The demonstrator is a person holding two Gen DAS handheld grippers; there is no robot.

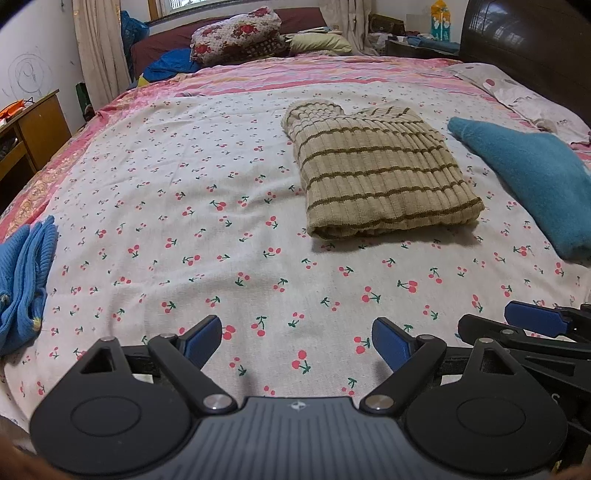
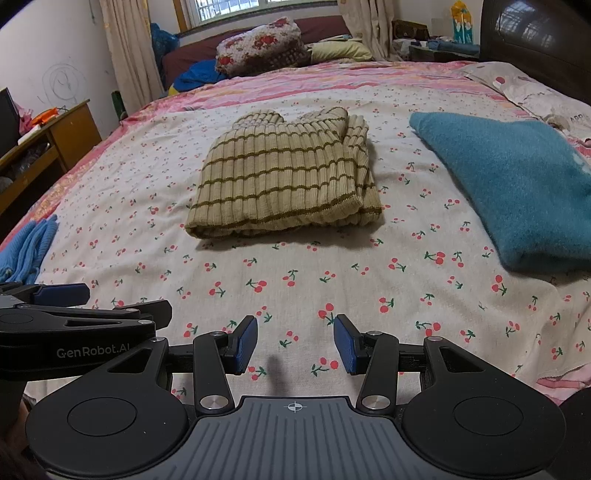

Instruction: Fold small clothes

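Lying folded, striped sweater (image 1: 384,173) well beyond both spread fingers (image 2: 245,345).

From my remote station I see a wide bed under a white cotton sheet printed with red cherries (image 1: 184,229), bordered by a pink striped coverlet (image 1: 295,74). At the far end a rolled floral quilt in red and cream (image 2: 258,46) rests against a pale yellow-green pillow (image 2: 341,51), near a bunched blue cloth (image 2: 197,77). A dark glossy wooden headboard (image 2: 535,40) rises on the right. On the left stands a brown wooden desk (image 2: 55,136), beside cream curtains (image 2: 127,51) under a barred window (image 2: 229,9). Pencil scribbles mark the white wall (image 2: 61,83).
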